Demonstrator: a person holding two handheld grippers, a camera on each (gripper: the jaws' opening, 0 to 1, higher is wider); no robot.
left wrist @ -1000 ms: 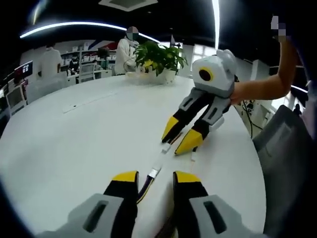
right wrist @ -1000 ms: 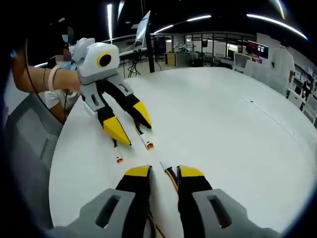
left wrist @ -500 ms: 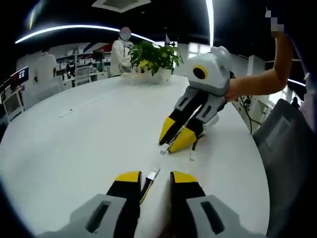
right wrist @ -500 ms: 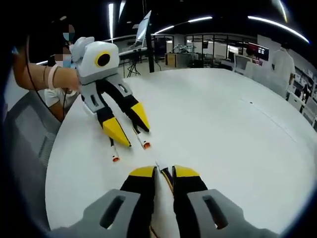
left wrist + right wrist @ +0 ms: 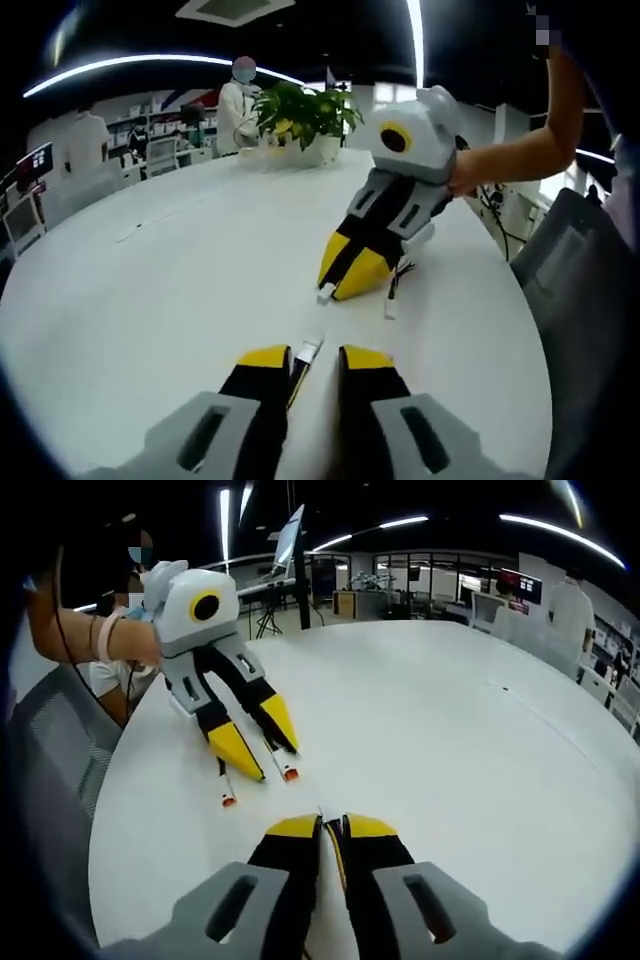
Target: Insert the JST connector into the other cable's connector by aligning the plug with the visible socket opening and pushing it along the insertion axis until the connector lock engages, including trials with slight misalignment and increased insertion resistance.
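gripping cable (image 5: 333, 832), right gripper (image 5: 333, 829), left gripper (image 5: 304, 357) apart

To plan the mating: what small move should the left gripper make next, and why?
Probably close the left gripper on the left cable between its open jaws; the right gripper is shut on the right cable, so mating must wait.

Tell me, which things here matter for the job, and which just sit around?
For the job: left gripper, jaws open around the near connector; right gripper, jaws shut on the other cable.
Just lying about: potted plant; grey chair.
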